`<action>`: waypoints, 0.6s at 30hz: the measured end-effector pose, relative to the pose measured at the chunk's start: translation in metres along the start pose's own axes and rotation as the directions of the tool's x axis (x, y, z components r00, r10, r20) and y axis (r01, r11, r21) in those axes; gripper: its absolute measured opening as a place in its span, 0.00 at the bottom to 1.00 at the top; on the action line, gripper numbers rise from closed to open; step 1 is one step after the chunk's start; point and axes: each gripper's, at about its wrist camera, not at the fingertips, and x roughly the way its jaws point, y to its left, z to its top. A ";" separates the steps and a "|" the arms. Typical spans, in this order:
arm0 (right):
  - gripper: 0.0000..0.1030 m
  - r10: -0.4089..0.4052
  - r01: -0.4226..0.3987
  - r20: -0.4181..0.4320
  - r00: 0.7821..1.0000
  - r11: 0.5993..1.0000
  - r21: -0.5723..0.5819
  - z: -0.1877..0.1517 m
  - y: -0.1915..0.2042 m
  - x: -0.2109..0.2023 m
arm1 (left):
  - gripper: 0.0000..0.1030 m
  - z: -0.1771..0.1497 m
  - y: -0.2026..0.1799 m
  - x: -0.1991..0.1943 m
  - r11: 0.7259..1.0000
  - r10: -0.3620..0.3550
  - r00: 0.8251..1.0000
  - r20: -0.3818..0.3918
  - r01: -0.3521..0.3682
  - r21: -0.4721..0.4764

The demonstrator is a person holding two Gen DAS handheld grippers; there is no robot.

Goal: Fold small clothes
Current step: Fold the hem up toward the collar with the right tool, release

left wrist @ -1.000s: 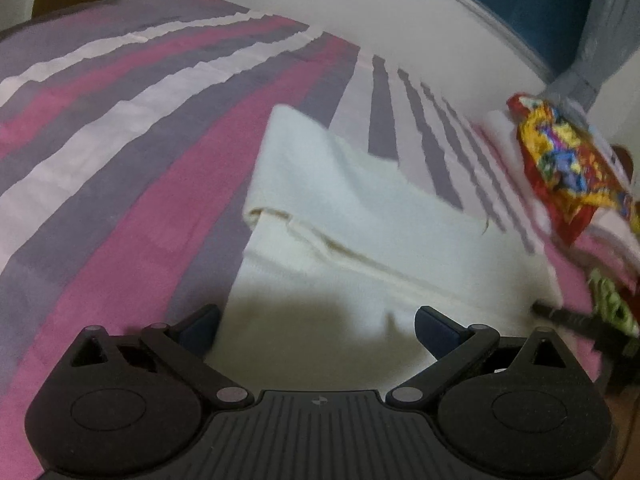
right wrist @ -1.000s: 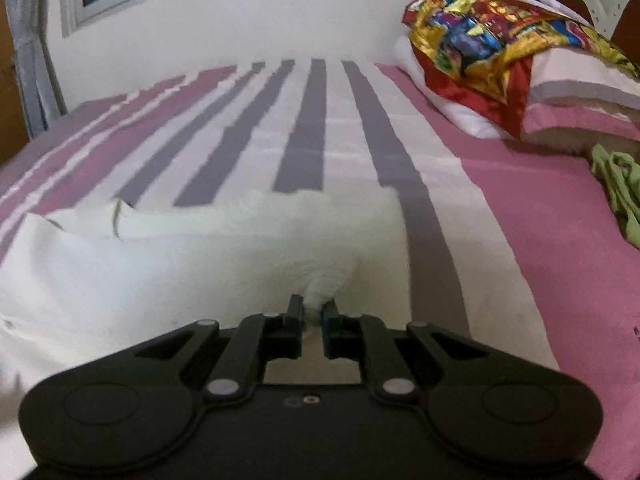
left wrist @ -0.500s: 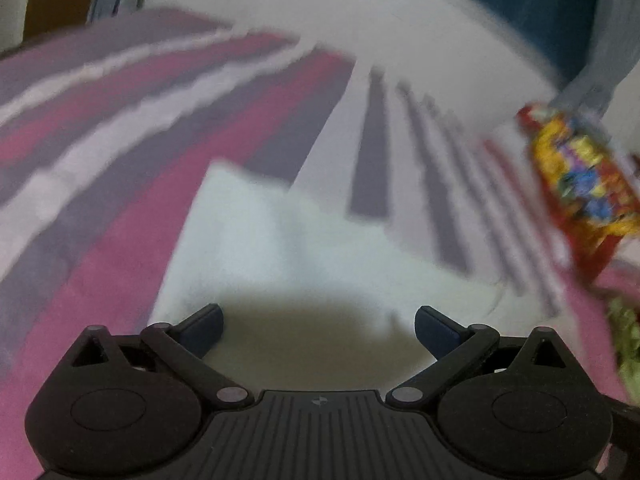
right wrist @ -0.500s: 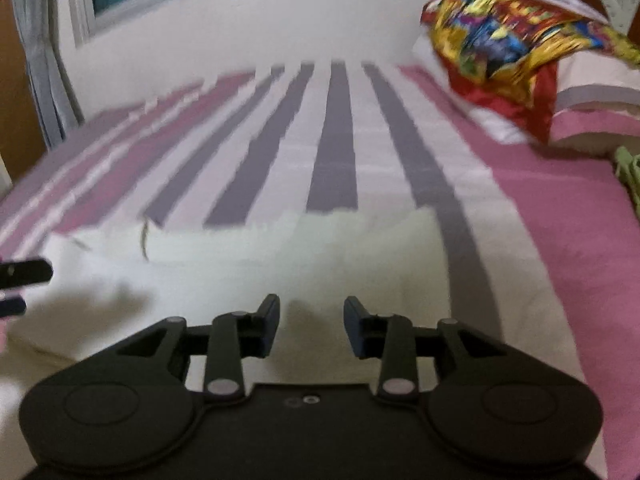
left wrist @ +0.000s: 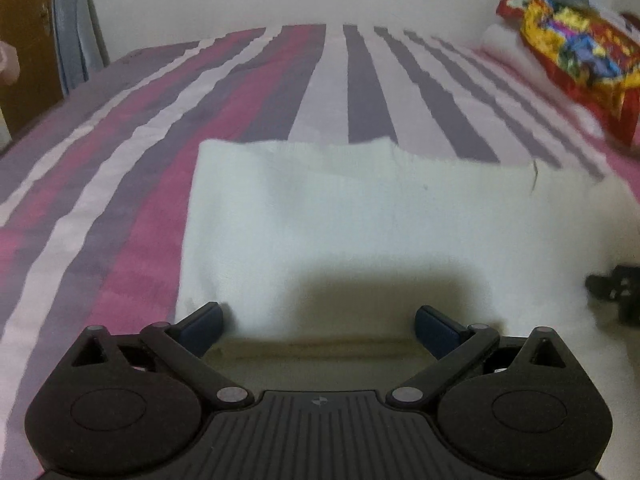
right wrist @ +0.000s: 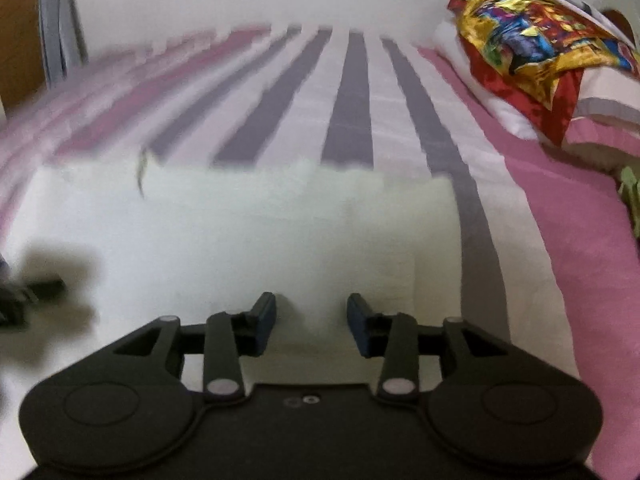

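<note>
Both grippers, left (left wrist: 318, 322) wide apart and right (right wrist: 311, 326) opening, sit empty low in frame, so I think the cloth (left wrist: 360, 216) lies folded.

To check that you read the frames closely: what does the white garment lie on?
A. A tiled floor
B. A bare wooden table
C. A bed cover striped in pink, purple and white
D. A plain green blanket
C: the white garment lies flat on the striped bed cover, whose pink, purple and white bands run away behind it in both wrist views.
</note>
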 end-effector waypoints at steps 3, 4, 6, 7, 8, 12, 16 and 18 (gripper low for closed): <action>0.39 -0.009 0.009 -0.016 1.000 1.000 0.006 0.005 0.004 -0.006 | 0.98 0.001 -0.004 -0.007 1.000 0.023 0.999 -0.037 -0.023 -0.006; 0.40 0.006 -0.005 -0.017 1.000 1.000 0.019 0.007 0.003 -0.010 | 0.98 0.001 -0.003 -0.009 1.000 0.024 0.998 -0.052 -0.025 -0.016; 0.44 0.048 -0.048 0.000 0.999 0.998 0.045 0.008 0.002 -0.028 | 0.98 -0.004 -0.001 -0.017 0.999 0.014 0.998 -0.065 -0.017 -0.038; 0.50 0.056 -0.057 0.008 0.998 0.998 0.042 0.005 0.002 -0.036 | 0.98 -0.007 -0.001 -0.021 0.999 0.022 0.998 -0.062 -0.024 -0.038; 0.58 0.061 -0.062 0.018 0.998 0.997 0.035 0.001 0.003 -0.045 | 0.98 -0.011 -0.001 -0.026 0.999 0.028 0.998 -0.061 -0.030 -0.031; 0.62 0.093 -0.093 0.030 0.995 0.996 0.016 -0.028 0.008 -0.079 | 0.98 -0.025 -0.004 -0.050 1.000 0.020 0.999 -0.044 -0.020 0.000; 0.62 0.133 -0.133 0.003 0.991 0.991 0.020 -0.061 0.014 -0.106 | 0.98 -0.038 -0.004 -0.078 1.000 -0.008 0.999 -0.041 0.007 -0.005; 0.62 0.144 -0.144 -0.002 0.990 0.989 0.024 -0.075 0.017 -0.119 | 0.98 -0.047 -0.004 -0.091 1.000 -0.015 0.999 -0.042 0.015 -0.014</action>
